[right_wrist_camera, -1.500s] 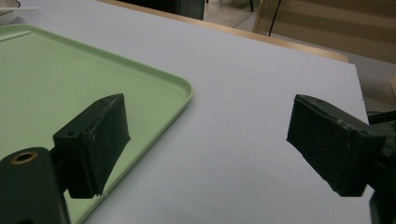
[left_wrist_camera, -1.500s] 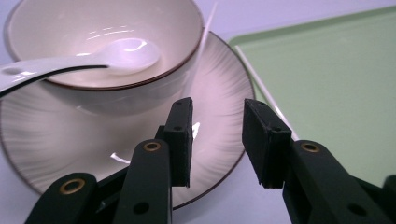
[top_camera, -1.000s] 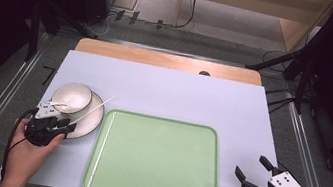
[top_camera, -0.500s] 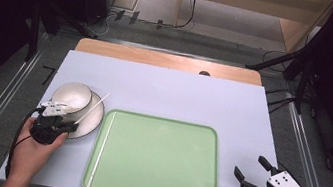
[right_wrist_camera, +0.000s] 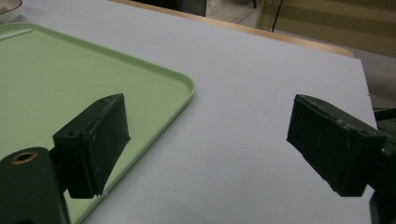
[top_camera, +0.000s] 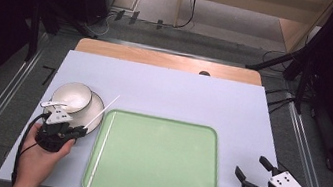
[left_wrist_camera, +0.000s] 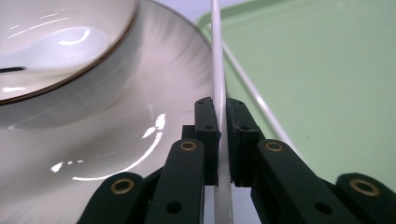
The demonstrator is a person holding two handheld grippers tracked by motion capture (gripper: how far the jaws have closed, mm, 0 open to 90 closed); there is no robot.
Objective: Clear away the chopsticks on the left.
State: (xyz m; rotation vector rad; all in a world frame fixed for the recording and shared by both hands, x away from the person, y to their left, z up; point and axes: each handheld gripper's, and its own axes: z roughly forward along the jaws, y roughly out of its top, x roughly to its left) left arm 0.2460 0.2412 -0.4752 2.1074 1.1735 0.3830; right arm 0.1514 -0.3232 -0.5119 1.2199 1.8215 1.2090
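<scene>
Nearest, my left gripper (left_wrist_camera: 222,140) — jaws clamped on a white chopstick (left_wrist_camera: 216,56) over the plate (top_camera: 93,112), beside the tray (top_camera: 158,163). My right gripper (top_camera: 255,173) — jaws spread, empty. Beyond: bowl (top_camera: 71,97) on plate.

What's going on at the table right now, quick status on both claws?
Left gripper shut on white chopstick beside the saucer and bowl. Right gripper open, empty, right of green tray. Nothing in the way.
</scene>
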